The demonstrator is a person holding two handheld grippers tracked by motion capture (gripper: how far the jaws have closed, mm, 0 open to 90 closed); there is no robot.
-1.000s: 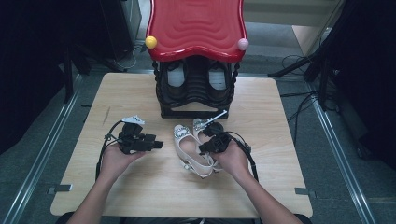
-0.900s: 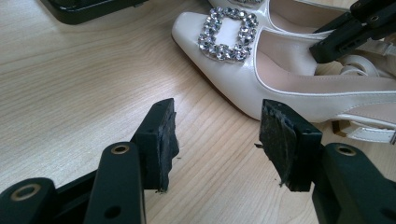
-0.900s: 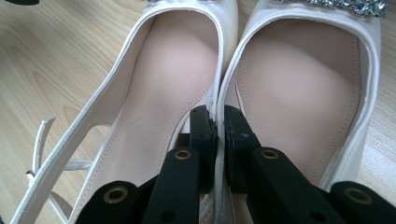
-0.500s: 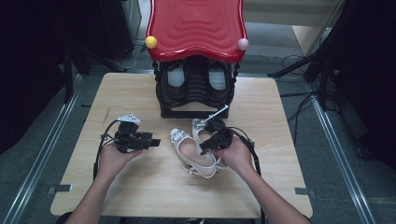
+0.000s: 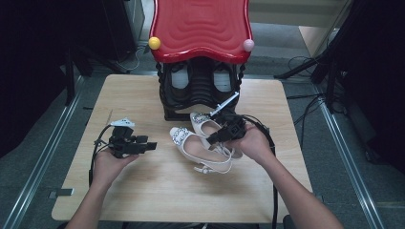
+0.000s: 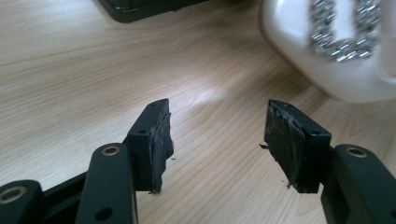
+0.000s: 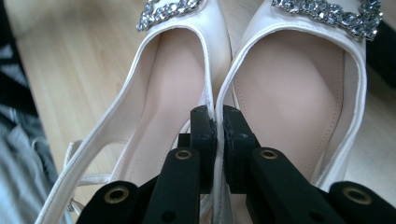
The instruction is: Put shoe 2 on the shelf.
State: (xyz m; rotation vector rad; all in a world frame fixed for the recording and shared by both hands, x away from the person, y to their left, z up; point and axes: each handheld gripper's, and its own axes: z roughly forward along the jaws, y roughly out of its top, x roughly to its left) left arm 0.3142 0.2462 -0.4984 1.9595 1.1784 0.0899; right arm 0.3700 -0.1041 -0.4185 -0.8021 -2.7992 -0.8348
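The left gripper (image 6: 217, 147) rises from the bottom of the frame with its two black jaws spread wide over pale wooden table (image 6: 93, 70), nothing between the worn pads (image 6: 161, 144). At upper right sits a white shoe toe (image 6: 327, 60) with a glittering buckle (image 6: 341, 28); a dark base edge (image 6: 140, 9) crosses the top.

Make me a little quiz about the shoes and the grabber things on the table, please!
1. True or false: the left gripper is open, with bare table between its jaws.
2. What is the right gripper pinching? A) a red ball B) the touching side edges of the two white shoes C) a cable
3. What sparkly thing sits on the toe of each shoe?

Key
1. True.
2. B: the jaws are closed on the two inner edges, one jaw inside each shoe.
3. A glittering buckle; the high view shows one on the nearer shoe too.
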